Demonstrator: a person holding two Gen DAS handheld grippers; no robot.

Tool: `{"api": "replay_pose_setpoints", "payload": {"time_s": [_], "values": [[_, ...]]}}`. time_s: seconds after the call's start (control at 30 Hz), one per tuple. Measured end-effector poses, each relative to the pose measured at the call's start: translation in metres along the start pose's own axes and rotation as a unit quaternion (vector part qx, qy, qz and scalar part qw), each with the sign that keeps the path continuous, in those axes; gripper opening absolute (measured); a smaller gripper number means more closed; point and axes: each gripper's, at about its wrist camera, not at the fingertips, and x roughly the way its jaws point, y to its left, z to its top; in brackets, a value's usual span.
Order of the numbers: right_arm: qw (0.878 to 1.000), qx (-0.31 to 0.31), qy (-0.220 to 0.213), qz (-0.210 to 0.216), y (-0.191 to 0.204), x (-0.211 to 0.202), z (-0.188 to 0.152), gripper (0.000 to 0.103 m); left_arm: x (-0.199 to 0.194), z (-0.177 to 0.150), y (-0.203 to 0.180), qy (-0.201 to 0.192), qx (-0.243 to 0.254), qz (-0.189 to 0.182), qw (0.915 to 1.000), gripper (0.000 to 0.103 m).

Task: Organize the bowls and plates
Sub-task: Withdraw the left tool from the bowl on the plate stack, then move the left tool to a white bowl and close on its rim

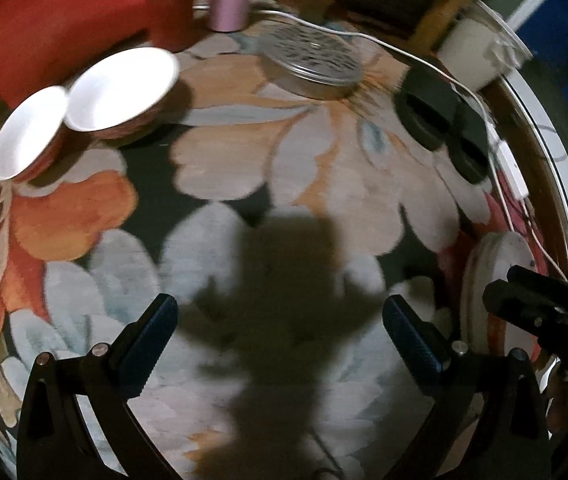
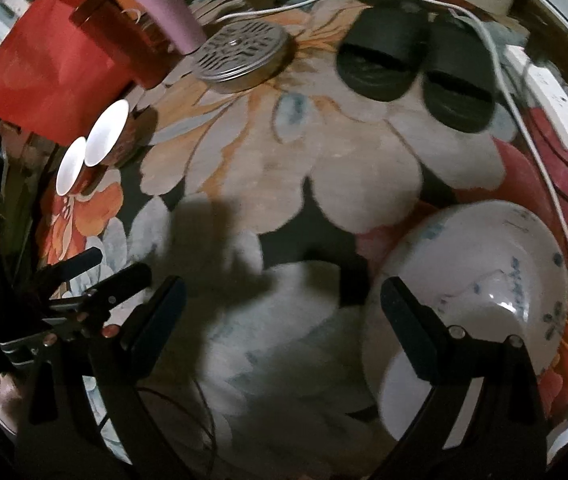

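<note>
Left gripper (image 1: 279, 332): hung over the floral rug (image 1: 324, 168), fingers spread wide, grasping nothing.
Right gripper (image 2: 281, 314): fingers equally spread, nothing between them; its right finger stood over the near rim of the plate (image 2: 484, 280).
Plate: white with blue marks, lay on the rug at right.
Bowls: two white-lined ones, small bowl (image 1: 23, 136) touching large bowl (image 1: 121, 88), far left by the red bag (image 1: 67, 20).

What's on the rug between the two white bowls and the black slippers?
In the right wrist view, only bare flowered rug lies between the two bowls and the black slippers. The round metal tin sits farther back, beside the pink bottle.
</note>
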Motion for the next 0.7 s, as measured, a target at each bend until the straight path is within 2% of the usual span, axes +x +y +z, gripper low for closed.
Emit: {"api": "replay_pose_setpoints", "payload": {"time_s": [0.23, 0.43, 0.7], "values": [[0.999, -0.021, 0.015, 0.032, 0.041, 0.025, 0.024, 0.098, -0.014, 0.012, 0.059, -0.017, -0.054, 0.022, 0.9981, 0.102], [0.997, -0.061, 0.025, 0.042, 0.085, 0.048, 0.038, 0.098, -0.033, 0.021, 0.106, -0.039, -0.092, 0.042, 0.9941, 0.102], [0.994, -0.075, 0.046, 0.066, 0.123, 0.079, 0.057, 0.098, -0.038, 0.03, 0.15, -0.044, -0.131, 0.059, 0.9887, 0.102]]}}
